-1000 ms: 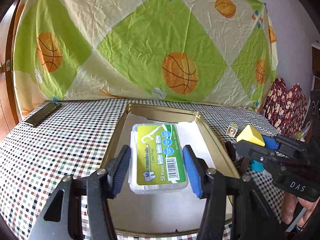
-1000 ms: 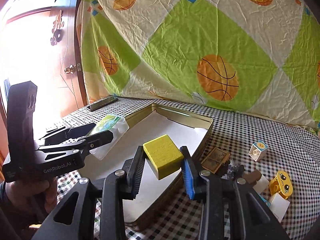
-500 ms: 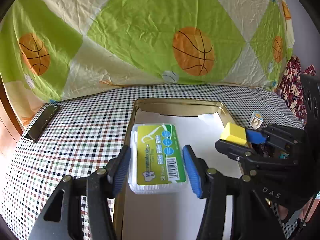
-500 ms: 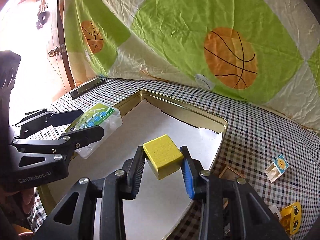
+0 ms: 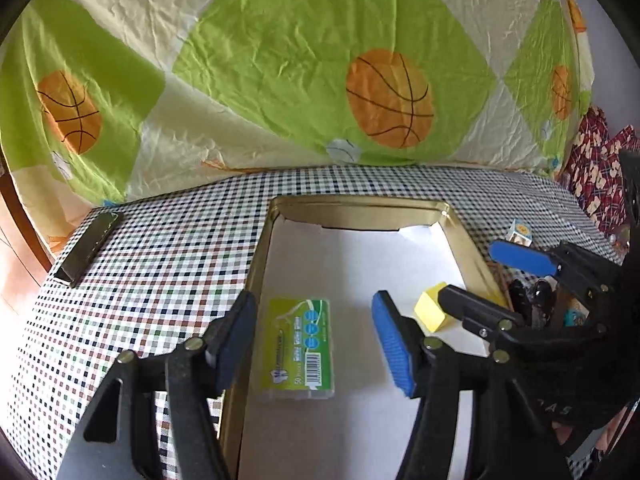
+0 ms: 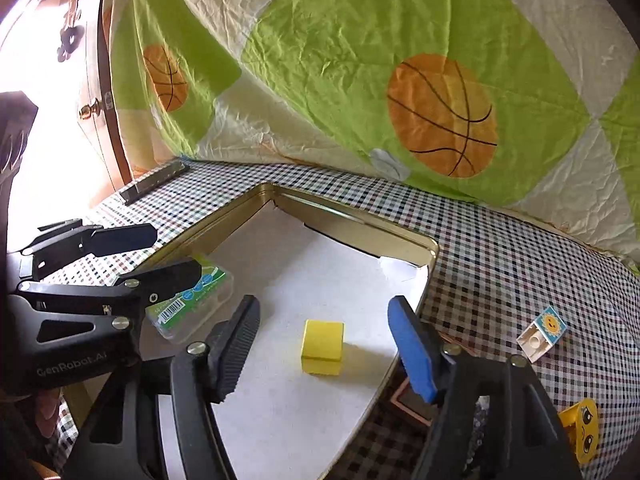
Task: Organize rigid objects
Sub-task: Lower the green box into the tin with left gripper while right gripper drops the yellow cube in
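Both jaws opening now, my left gripper [image 5: 316, 344] letting the floss-pick box [image 5: 298, 350] lie flat in the gold tin [image 5: 256, 276] while my right gripper [image 6: 324, 344] frees the yellow block [image 6: 322, 346] at its three o'clock, spaced apart for tidy rows.

Left gripper's fingers [image 6: 160, 280] hide part of the floss box [image 6: 200, 300].

Left hand-held gripper [image 5: 314, 344] and right hand-held gripper [image 6: 324, 344] tilt downward side by side — both jaws opening, gripping nothing.
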Action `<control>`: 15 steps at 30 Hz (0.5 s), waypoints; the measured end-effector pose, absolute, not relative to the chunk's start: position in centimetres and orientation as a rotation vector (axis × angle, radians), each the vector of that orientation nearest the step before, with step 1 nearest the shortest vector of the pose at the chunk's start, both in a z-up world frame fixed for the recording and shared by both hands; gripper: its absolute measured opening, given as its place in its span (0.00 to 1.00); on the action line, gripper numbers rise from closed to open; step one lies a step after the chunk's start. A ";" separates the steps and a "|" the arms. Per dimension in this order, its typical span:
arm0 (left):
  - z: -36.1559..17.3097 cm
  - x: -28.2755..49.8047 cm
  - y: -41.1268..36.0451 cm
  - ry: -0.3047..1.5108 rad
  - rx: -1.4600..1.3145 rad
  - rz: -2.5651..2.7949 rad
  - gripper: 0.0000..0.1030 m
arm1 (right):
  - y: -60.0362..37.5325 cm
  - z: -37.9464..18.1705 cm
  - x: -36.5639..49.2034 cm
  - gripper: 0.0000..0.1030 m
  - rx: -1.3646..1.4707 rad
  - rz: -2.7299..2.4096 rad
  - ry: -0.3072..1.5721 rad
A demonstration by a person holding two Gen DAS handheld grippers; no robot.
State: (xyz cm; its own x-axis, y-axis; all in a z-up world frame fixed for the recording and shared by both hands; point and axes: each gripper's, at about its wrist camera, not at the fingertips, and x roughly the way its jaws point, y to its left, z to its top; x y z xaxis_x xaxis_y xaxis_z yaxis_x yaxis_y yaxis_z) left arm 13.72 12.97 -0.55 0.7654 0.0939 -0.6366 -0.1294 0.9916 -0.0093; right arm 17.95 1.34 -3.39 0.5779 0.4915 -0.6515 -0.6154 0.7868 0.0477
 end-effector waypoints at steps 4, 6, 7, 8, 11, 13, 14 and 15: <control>0.4 9.7 12.1 0.550 -0.121 0.109 0.93 | -2.6 -2.5 15.8 0.71 -0.132 0.664 0.663; 0.5 7.8 10.9 0.494 -0.120 0.090 0.95 | -5.4 -2.5 14.5 0.71 -0.121 0.623 0.630; 0.4 6.8 10.0 0.467 -0.114 0.084 0.96 | -7.1 -2.7 14.0 0.71 -0.106 0.589 0.621; 0.1 6.0 9.2 0.451 -0.109 0.070 0.99 | -8.9 -2.9 13.4 0.71 -0.084 0.554 0.616; -0.9 4.7 6.6 0.428 -0.112 0.027 0.99 | -14.1 -3.9 12.4 0.75 -0.012 0.421 0.622; -1.6 4.5 4.8 0.430 -0.115 -0.007 0.99 | -16.6 -5.0 12.3 0.78 0.015 0.352 0.649; -1.9 4.5 3.9 0.429 -0.111 -0.021 0.99 | -17.5 -5.6 12.5 0.78 0.020 0.323 0.671; -2.1 4.7 3.1 0.433 -0.099 -0.037 0.99 | -18.3 -6.3 12.8 0.78 0.026 0.296 0.694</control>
State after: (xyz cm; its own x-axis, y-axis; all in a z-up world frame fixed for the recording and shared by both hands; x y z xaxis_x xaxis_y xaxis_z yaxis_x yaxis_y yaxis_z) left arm 4.66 3.06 -2.07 0.9073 -0.0567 -0.4167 0.0144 0.9945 -0.1040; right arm 12.83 -18.27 -6.25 0.7283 0.2773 -0.6267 -0.2604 0.9579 0.1212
